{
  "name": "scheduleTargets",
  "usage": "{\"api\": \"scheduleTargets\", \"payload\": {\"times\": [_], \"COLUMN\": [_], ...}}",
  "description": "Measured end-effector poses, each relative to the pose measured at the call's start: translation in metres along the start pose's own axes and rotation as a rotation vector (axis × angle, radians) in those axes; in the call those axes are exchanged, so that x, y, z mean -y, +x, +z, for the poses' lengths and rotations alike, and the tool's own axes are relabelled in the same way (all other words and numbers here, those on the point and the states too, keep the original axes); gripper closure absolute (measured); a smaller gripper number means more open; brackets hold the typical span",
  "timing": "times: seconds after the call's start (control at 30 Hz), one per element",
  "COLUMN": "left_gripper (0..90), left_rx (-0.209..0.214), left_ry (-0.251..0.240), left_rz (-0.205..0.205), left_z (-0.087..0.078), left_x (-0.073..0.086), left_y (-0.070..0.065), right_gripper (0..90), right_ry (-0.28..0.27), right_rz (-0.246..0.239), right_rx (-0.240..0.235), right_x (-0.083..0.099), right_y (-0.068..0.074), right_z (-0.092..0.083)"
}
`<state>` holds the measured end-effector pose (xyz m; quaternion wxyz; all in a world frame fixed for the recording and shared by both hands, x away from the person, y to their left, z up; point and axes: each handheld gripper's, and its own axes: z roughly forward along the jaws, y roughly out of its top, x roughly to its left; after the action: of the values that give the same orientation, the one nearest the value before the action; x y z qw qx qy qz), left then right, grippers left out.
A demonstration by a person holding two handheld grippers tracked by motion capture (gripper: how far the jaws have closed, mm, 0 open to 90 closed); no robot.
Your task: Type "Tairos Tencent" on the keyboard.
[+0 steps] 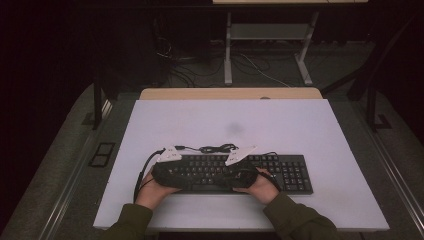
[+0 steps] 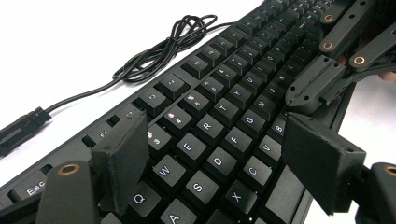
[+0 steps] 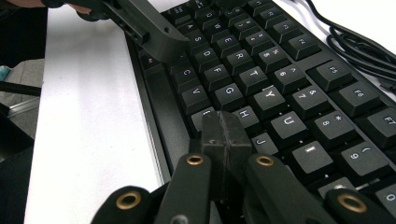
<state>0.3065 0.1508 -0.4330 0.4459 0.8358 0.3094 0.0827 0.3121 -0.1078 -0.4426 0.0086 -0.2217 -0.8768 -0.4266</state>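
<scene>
The right tongs [image 3: 223,133] are pressed shut with nothing between them, tips low over the keyboard [image 1: 240,172] near the H and J keys. The left tongs [image 2: 219,154] stand wide apart, holding nothing, straddling the Q-to-V keys. The keyboard lies directly under both, its long axis running left to right across the white tabletop [image 1: 300,125], near the person's edge. Its coiled cable [image 2: 163,46] lies just behind, clear of both tongs.

A white table [image 1: 300,125] carries a black keyboard [image 1: 290,170] and its cable [image 1: 217,148].
</scene>
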Motion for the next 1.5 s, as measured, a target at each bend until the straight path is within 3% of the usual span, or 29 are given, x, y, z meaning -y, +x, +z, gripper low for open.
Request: {"api": "scheduleTargets", "payload": {"times": [0.53,0.7,0.9,1.03,1.23,1.37,1.5], "left_gripper": [22.4,22.5,24.9,30.1,46.5,58.0,69.9], "left_rx": [-0.002,-0.005,-0.003,0.013,0.048,0.067,0.079], "left_ry": [0.001,-0.007,-0.013,-0.014,-0.018,-0.005,0.006], "left_rz": [0.010,0.010,0.010,0.017,0.028,0.041,0.050], "left_z": [-0.002,-0.002,-0.004,-0.005,-0.007,-0.007,-0.007], "left_x": [-0.001,-0.001,-0.002,-0.003,-0.004,-0.005,-0.005], "left_y": [0.001,0.000,0.000,-0.001,-0.003,-0.005,-0.007], "right_gripper": [88.4,81.0,65.3,54.0,37.4,30.2,28.3], "right_ry": [-0.044,-0.069,-0.096,-0.114,-0.140,-0.162,-0.167], "right_rz": [0.011,0.026,0.042,0.048,0.080,0.084,0.094], "right_rx": [-0.005,-0.008,-0.008,0.003,0.034,0.066,0.085], "right_x": [-0.002,-0.003,-0.002,-0.001,0.001,0.004,0.006], "right_y": [-0.002,-0.004,-0.008,-0.012,-0.019,-0.023,-0.027], "right_z": [-0.008,-0.012,-0.015,-0.017,-0.020,-0.021,-0.023]}}
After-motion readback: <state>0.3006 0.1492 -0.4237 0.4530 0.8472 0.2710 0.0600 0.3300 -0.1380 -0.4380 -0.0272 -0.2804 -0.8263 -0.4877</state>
